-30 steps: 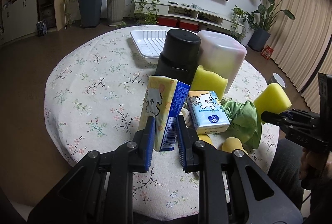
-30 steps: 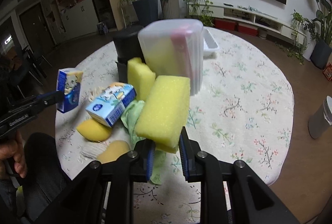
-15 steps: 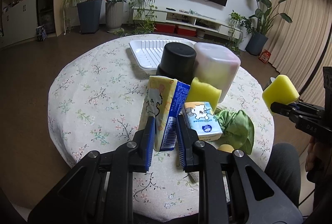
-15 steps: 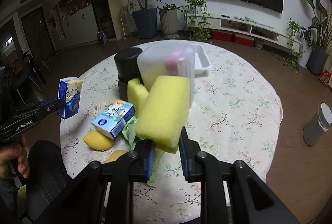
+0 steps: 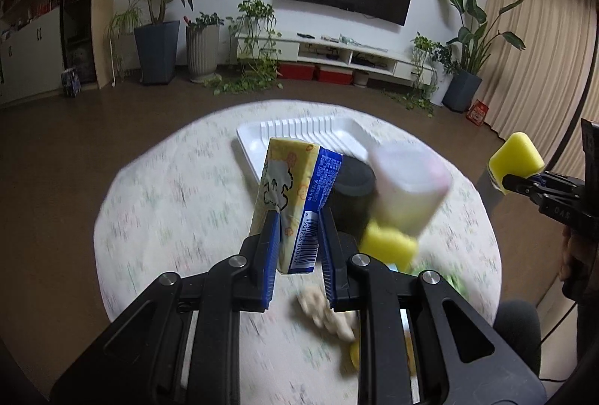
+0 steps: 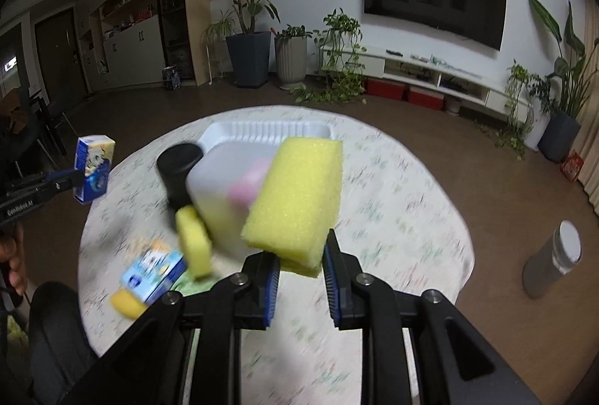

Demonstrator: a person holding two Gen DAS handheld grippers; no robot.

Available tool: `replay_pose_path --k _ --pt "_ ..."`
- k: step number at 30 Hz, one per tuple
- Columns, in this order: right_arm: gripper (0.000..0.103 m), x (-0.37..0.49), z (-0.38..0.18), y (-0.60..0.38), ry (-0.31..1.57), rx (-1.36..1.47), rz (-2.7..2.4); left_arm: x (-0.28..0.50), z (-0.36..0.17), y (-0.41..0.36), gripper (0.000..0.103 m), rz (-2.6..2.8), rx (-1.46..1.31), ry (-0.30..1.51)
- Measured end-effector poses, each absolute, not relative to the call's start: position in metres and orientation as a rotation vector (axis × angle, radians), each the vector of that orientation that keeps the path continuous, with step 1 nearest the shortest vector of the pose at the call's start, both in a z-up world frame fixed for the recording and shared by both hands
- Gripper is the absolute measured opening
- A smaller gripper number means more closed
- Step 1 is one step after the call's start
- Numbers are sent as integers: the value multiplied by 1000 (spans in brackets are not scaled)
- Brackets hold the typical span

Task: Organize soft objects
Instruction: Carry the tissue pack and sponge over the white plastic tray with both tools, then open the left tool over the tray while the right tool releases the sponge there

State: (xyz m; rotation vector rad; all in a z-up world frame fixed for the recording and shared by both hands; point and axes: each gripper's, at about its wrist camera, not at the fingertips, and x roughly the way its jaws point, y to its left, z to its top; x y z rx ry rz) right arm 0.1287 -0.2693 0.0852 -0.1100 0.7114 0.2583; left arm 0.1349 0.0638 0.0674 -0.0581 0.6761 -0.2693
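We note left gripper [image 5: 297, 247]: jaws clamped on glossy yellow-blue tissue pack [image 5: 295, 202], upright, above round floral-cloth desk [image 5: 157, 217]. Right gripper [image 6: 301, 274]: jaws pinching porous yellow sponge block [image 6: 299, 199]. Ribbed white tray [image 5: 299, 133] at far side; black cylinder [image 6: 179, 169], translucent tub [image 6: 217, 195] beside it. Only right view shows grey floor bin [image 6: 554, 264], second tissue pack [image 6: 153, 270]. Since earlier: both loads higher, desk smaller, blurred.
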Motion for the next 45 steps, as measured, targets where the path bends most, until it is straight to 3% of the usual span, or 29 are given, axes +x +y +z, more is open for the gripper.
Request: replay_pose_path --k 14,26,35,40,42,45 --pt "23 290 88 -257 803 -178 365 271 66 45 18 -321 15 723" --pt "23 402 19 -205 972 -288 552 359 0 23 18 -352 98 851" --pt "24 426 -28 -197 1052 -363 568 380 -23 7 20 -361 144 893" --pt "26 429 -39 -201 1070 -379 559 387 -20 8 25 -345 121 905" --pt "27 427 -38 -203 1063 -376 548 387 -20 8 38 -335 118 909" --pt "49 424 -31 -210 1044 -348 536 381 -14 10 58 -335 105 895"
